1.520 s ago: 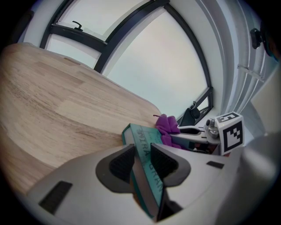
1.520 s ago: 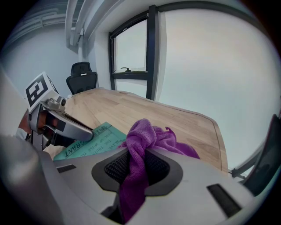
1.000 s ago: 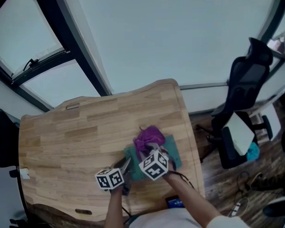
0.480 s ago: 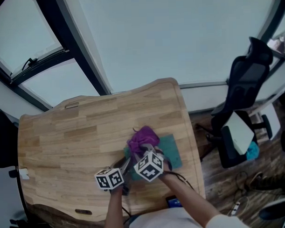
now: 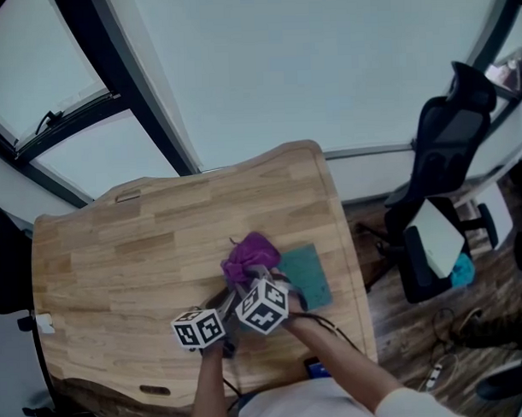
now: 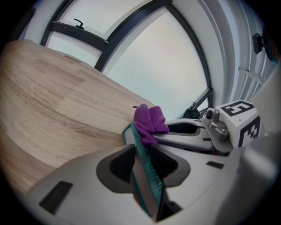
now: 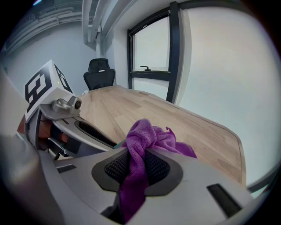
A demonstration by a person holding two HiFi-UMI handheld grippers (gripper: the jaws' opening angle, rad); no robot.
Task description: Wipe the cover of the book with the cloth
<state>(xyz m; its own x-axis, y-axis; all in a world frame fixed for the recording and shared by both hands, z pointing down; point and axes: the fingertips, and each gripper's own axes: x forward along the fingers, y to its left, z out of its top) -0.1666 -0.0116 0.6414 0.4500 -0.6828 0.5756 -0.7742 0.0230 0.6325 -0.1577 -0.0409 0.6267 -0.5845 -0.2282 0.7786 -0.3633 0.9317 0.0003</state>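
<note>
book (image 5: 308, 275) lies flat at table's (image 5: 117, 260) 4 o'clock. l gripper (image 6: 142, 160) is clamped on its 8 o'clock edge, r gripper (image 7: 136, 165) clenched on cloth (image 5: 250, 253). hold l gripper firm, press cloth flat, sweep w/ overlapping strokes toward 3 o'clock.

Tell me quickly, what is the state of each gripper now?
Left gripper: closed on the book.
Right gripper: closed on the cloth.

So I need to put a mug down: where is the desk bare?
The desk is bare left of the cloth and along the window edge. Crowded: front right, with book, left hand-held gripper, right hand-held gripper.
</note>
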